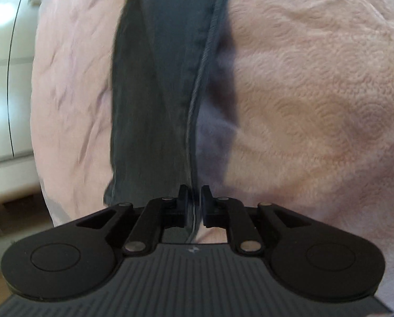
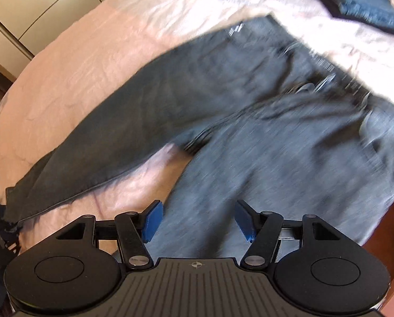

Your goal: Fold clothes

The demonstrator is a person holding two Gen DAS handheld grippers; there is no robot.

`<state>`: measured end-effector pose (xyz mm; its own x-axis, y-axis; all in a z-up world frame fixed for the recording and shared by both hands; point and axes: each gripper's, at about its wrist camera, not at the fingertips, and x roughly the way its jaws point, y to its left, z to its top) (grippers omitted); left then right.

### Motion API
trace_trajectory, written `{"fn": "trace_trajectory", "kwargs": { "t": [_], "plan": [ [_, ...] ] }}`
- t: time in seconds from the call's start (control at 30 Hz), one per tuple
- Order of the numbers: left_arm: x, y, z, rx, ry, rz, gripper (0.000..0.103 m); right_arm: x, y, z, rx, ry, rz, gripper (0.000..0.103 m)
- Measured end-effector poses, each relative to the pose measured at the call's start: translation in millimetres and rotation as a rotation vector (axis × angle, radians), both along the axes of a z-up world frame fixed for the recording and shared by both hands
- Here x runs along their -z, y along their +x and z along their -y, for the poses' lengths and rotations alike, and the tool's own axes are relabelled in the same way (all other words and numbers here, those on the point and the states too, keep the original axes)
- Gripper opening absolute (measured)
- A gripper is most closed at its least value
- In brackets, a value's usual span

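Pink bedding (image 2: pixel 73 79) with a quilted texture covers the bed, pale cabinet fronts (image 2: pixel 25 8) stand beyond its edge, and a folded dark garment (image 2: pixel 360 5) sits at the far corner. Dark grey jeans (image 2: pixel 223 84) lie spread across the bedding, legs splayed apart toward the camera, with motion blur over much of the cloth. The left gripper (image 1: pixel 194 203) has its jaws nearly closed, pinching a seamed edge of one jeans leg, while the right gripper (image 2: pixel 197 219) hovers with its blue-padded jaws wide apart over the other leg, holding nothing
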<state>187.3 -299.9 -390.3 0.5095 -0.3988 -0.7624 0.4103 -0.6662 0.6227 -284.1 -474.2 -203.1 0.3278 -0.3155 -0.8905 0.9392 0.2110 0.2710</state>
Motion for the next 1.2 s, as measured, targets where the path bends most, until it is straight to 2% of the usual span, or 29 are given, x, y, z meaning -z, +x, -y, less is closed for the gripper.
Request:
{"fn": "trace_trajectory", "kwargs": {
  "t": [0.1,0.23,0.33,0.57,0.7,0.77,0.83,0.87,0.9,0.97,1.07,1.2],
  "plan": [
    [-25.0,-3.2,-2.8,-0.087,-0.036,-0.068,0.020,-12.8,-32.3,-0.2,0.059,-0.024,-0.024,0.063],
    [-62.8,-33.4,-14.6,-0.165,-0.083,-0.232,0.026,-13.3,-84.8,-1.2,0.176,-0.014,-0.024,0.063],
    [-81.9,-73.7,-17.4,-0.180,-0.091,-0.345,0.027,-12.3,-119.7,0.9,0.237,-0.015,-0.011,0.063],
    [-107.6,-202.6,-22.9,-0.156,-0.103,-0.522,0.035,2.1,-184.8,41.6,0.197,-0.060,-0.058,0.063],
    [-99.9,-277.5,-24.8,-0.164,-0.106,-0.569,0.037,30.0,-234.8,76.0,0.236,-0.029,-0.066,0.063],
    [-87.4,-308.8,-25.7,-0.147,-0.091,-0.572,0.037,55.3,-260.2,91.3,0.274,0.030,0.008,0.063],
    [-74.2,-340.0,-27.8,-0.119,-0.071,-0.567,0.037,76.9,-283.7,99.6,0.323,0.080,0.174,0.062],
    [-69.0,-350.9,-30.4,-0.090,-0.070,-0.562,0.037,80.2,-290.3,102.2,0.320,0.082,0.236,0.025],
    [-63.8,-361.7,-32.9,-0.061,-0.069,-0.558,0.037,79.7,-293.2,104.7,0.296,0.073,0.265,0.018],
    [-54.2,-378.0,-40.4,-0.010,-0.080,-0.566,0.037,76.9,-301.2,110.7,0.259,0.049,0.318,0.016],
    [-33.3,-384.0,-42.1,0.029,-0.106,-0.608,0.038,72.6,-324.4,119.0,0.307,-0.013,0.351,0.016],
    [-6.1,-374.8,-47.6,0.074,-0.197,-0.674,0.040,79.6,-313.7,106.0,0.224,-0.091,0.274,0.018]
  ]
}}
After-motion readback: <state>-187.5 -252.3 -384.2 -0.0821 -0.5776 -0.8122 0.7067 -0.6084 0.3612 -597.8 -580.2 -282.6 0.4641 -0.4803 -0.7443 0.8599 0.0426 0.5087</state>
